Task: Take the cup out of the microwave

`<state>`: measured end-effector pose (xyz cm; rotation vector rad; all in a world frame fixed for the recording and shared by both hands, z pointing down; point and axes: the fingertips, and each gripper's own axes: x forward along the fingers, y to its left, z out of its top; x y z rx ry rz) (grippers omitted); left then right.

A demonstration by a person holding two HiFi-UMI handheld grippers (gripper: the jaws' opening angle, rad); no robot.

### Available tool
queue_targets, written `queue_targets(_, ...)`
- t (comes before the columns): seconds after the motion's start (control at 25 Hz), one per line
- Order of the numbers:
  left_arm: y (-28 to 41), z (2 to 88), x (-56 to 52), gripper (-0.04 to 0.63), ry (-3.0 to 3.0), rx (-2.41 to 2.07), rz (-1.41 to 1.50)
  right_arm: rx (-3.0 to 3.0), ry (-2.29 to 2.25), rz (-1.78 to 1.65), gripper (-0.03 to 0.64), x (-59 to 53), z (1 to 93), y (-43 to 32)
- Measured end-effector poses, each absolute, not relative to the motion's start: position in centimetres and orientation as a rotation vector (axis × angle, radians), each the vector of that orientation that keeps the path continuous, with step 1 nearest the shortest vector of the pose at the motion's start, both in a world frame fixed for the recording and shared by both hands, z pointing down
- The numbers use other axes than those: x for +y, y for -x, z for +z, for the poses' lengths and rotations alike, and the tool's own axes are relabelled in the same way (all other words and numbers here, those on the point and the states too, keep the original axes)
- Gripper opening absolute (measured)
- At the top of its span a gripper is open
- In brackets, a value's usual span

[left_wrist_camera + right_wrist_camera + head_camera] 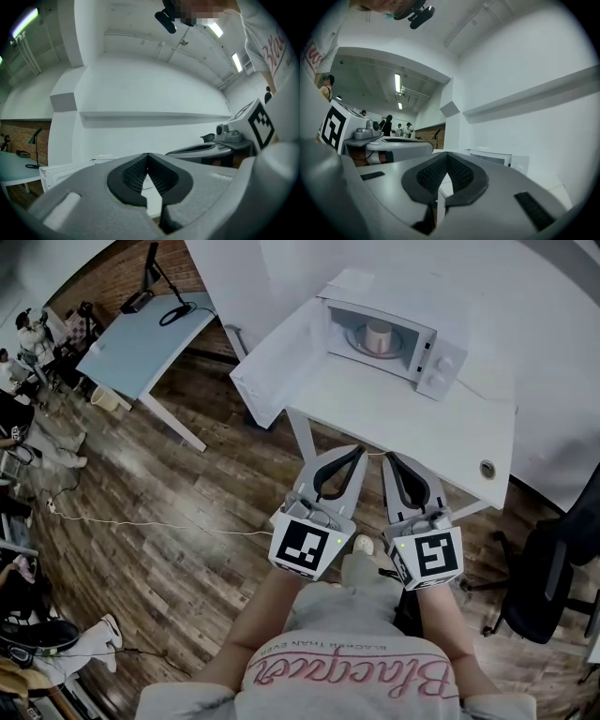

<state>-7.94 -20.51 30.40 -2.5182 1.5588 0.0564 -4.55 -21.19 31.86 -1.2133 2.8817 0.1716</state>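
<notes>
Nearest the lens, at 6 o'clock in the head view, is the person's printed shirt (347,671). Just above it are the two marker cubes, left (302,546) and right (432,557).

Left gripper (359,452): its jaws are pressed together at the tips with nothing between them, as its own view shows. It reaches toward 12 o'clock, and its tip is over the near edge of the white table (412,423).

Right gripper (390,458): its jaws are likewise pressed together and empty. It lies just beside the left gripper, and the two tips nearly converge.

Microwave (436,357): it stands on the table at about 1 o'clock from the grippers, well apart from them. Its door (281,362) is swung fully open toward 9 o'clock.

Cup (378,336): it stands upright inside the microwave cavity on the turntable (361,338), and neither gripper touches it.

Surroundings: a blue-grey desk (141,338) with a desk lamp (155,277) is at 10 o'clock. A black office chair (548,568) is at 4 o'clock. The wooden floor (169,521) spreads toward 8 o'clock. In the right gripper view, several distant people (393,126) stand at 9 o'clock.
</notes>
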Motion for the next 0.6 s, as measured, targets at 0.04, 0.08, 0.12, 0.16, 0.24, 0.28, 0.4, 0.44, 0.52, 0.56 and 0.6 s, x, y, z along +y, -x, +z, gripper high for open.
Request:
queue_targets(0.04, 8.0, 30.5, -21.0, 0.005, 2.516, 1.566, 0.054, 2.881, 1.209, 0.17, 0.011, -21.7, 31.8, 4.5)
queue_targets(0.08, 8.0, 30.5, -21.6, 0.005, 2.513, 1.576, 0.054, 2.881, 1.204, 0.168, 0.011, -22.3, 31.8, 4.5)
queue_targets(0.12, 8.0, 30.6, -22.2, 0.005, 2.51, 1.587, 0.054, 2.882, 1.198, 0.165, 0.011, -22.9, 31.8, 4.4)
queue_targets(0.16, 8.0, 30.6, -22.8, 0.005, 2.506, 1.597, 0.053, 2.884, 1.192, 0.162, 0.011, -23.5, 31.8, 4.4)
queue_targets(0.24, 7.9, 30.6, -24.0, 0.005, 2.499, 1.612, 0.045, 2.891, 1.171, 0.162, 0.011, -24.7, 31.7, 4.3)
queue_targets(0.28, 7.8, 30.6, -24.7, 0.005, 2.495, 1.616, 0.039, 2.896, 1.156, 0.165, 0.011, -25.4, 31.7, 4.3)
queue_targets(0.4, 7.4, 30.5, -26.7, 0.005, 2.487, 1.615, 0.015, 2.909, 1.12, 0.171, 0.011, -27.2, 31.4, 4.4)
queue_targets(0.44, 7.3, 30.4, -27.3, 0.005, 2.486, 1.609, 0.004, 2.913, 1.114, 0.169, 0.011, -27.7, 31.4, 4.4)
queue_targets(0.52, 7.0, 30.3, -28.5, 0.005, 2.483, 1.604, -0.006, 2.92, 1.111, 0.16, 0.011, -28.9, 31.5, 4.3)
queue_targets(0.56, 6.9, 30.2, -29.2, 0.005, 2.481, 1.611, -0.003, 2.922, 1.108, 0.157, 0.011, -29.6, 31.5, 4.2)
queue_targets(0.6, 6.9, 30.1, -30.0, 0.005, 2.478, 1.621, 0.004, 2.925, 1.103, 0.155, 0.011, -30.3, 31.5, 4.2)
